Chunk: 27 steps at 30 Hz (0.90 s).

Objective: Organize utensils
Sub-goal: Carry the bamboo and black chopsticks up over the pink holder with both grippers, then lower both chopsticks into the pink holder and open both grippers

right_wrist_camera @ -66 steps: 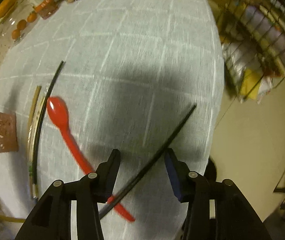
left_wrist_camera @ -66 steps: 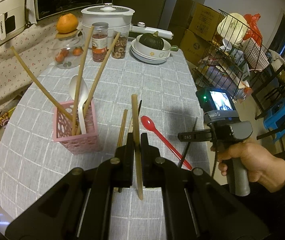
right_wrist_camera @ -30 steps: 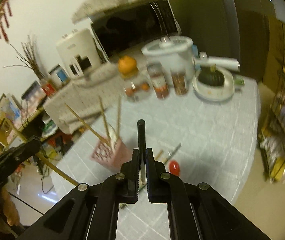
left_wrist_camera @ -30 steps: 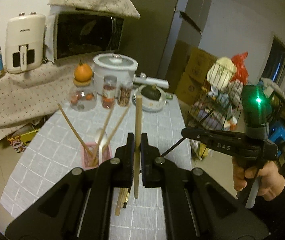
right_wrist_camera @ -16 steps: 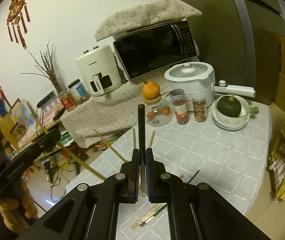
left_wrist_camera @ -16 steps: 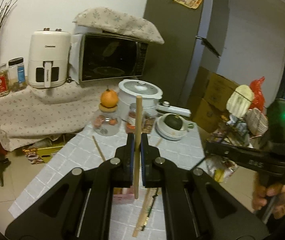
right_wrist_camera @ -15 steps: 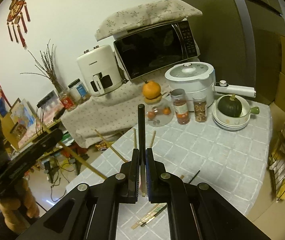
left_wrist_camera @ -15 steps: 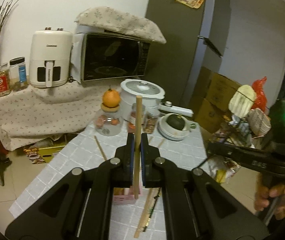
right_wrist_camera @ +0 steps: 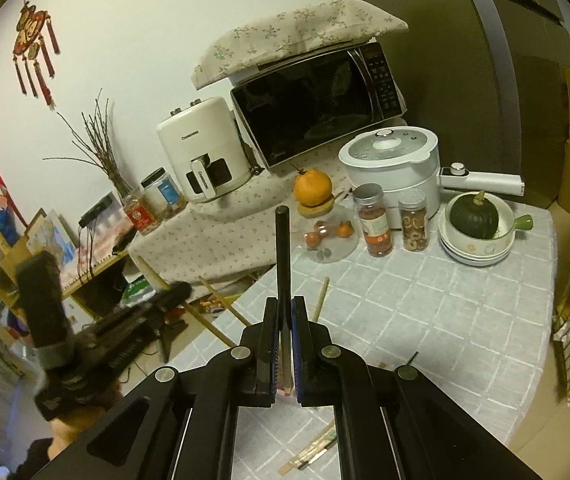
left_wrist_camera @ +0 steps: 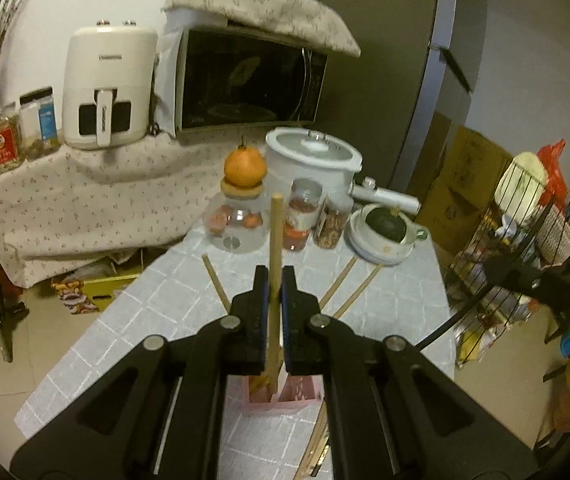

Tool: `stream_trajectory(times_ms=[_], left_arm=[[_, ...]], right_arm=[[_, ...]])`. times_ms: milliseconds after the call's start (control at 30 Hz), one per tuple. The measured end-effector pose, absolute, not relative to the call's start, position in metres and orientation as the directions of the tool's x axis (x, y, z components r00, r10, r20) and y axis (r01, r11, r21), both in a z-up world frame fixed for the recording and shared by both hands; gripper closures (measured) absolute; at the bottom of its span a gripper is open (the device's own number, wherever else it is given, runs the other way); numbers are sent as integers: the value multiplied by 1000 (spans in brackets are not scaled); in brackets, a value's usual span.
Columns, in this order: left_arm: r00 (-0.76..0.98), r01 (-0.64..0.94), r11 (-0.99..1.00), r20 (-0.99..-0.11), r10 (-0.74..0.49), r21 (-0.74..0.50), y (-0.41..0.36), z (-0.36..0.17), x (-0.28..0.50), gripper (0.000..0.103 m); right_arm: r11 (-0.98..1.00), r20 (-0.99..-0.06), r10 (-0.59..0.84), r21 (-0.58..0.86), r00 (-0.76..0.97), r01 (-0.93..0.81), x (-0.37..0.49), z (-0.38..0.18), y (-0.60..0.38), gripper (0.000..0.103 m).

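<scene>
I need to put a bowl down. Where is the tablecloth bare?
Bare: the checked tablecloth in front of the squash bowls, out to its right edge. Crowded: the back row of jars and the cooker, and the near-left around the pink holder.

Only one brand can be read: "CHANGHONG", in small dark letters on the front of the white air fryer (right_wrist_camera: 204, 148), and again down its handle. The labels on the jars and the microwave panel are too small to read.
</scene>
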<state>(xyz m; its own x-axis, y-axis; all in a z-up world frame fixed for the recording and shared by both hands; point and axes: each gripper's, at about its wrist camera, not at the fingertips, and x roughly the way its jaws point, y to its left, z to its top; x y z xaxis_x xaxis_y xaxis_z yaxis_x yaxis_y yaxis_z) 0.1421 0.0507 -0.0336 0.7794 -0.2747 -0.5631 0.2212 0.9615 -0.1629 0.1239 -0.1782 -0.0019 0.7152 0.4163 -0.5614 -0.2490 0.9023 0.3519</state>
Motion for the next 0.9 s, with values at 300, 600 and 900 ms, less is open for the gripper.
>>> stream_trajectory(times_ms=[300,600,900], left_arm=[[731,202,961,-625,-275,-186,52,-55,162,96],[731,189,956,-617,-290,-226,59,-51,162,56],[686,146,957,-671,-281,-251,76,-53,153,41]], right_arm=[[904,-564,413,349,715,-247,141,-10,-166,97],[911,-566,398,339,722,-236,150,-13,-159,97],[922,-634,377,324,675,-211,172,-38,-145,97]])
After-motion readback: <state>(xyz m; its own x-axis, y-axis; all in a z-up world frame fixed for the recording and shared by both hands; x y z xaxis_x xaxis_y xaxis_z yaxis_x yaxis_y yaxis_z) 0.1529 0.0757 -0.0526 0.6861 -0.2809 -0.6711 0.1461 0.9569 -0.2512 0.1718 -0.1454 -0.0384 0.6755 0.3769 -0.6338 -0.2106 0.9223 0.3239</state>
